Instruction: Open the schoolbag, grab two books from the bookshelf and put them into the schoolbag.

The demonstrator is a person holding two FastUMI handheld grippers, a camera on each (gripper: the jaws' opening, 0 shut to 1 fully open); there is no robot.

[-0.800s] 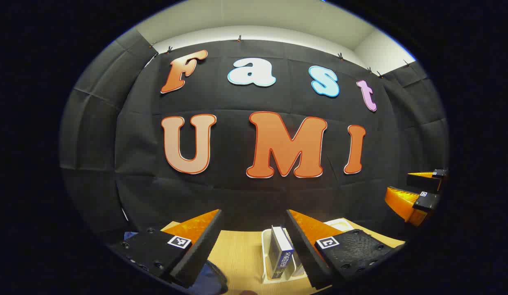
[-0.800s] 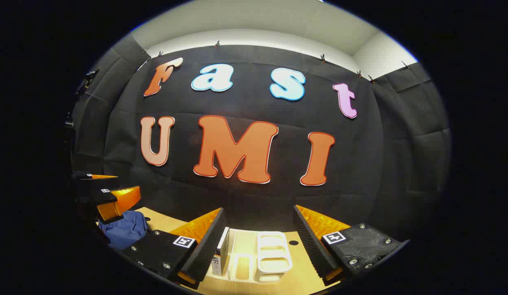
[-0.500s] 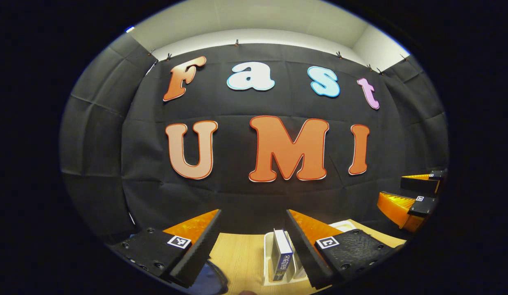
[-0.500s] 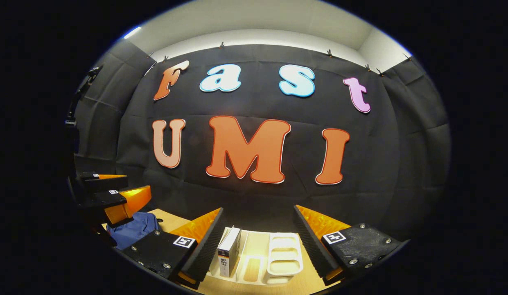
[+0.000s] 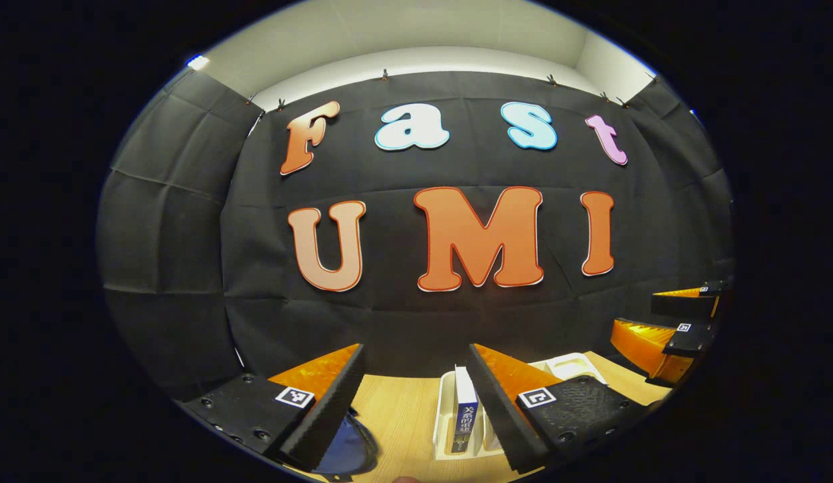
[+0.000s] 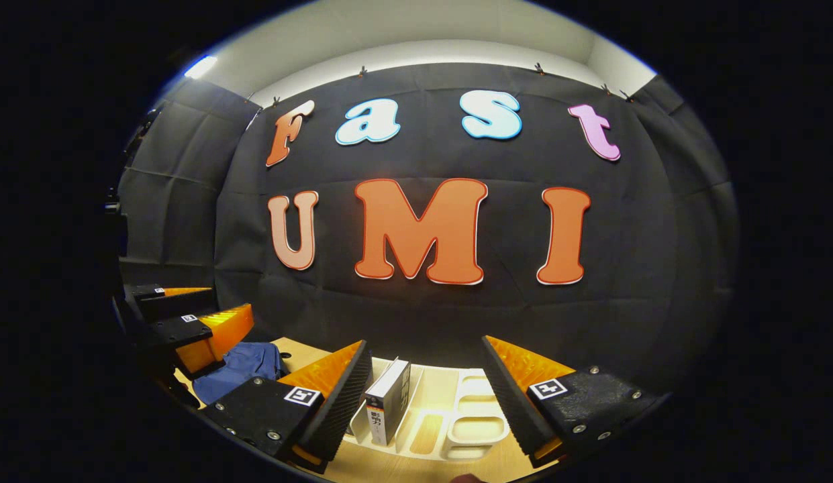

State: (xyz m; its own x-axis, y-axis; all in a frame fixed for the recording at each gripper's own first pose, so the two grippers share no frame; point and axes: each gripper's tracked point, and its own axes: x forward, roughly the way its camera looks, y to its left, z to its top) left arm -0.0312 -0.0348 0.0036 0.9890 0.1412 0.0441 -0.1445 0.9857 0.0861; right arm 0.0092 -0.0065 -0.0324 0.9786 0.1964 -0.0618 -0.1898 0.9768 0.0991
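Since the earlier frames both views have been swung slightly to the right and tipped down, so that more of the wooden table [image 5: 403,409] is shown and the white bookshelf [image 6: 466,429] is seen from a steeper angle. In the left gripper view, the left gripper [image 5: 416,402] is held with its jaws spread wide and nothing gripped between them; a blue-spined book [image 5: 464,416] stands upright in the bookshelf just beside the right-hand finger, and the blue schoolbag [image 5: 346,449] is glimpsed on the table behind the left-hand finger. In the right gripper view, the right gripper [image 6: 426,399] is likewise held wide open and empty above the bookshelf, where a white book [image 6: 388,402] leans in its leftmost slot (the other slots are seen bare). The schoolbag lies farther left, partly covered by the other gripper.
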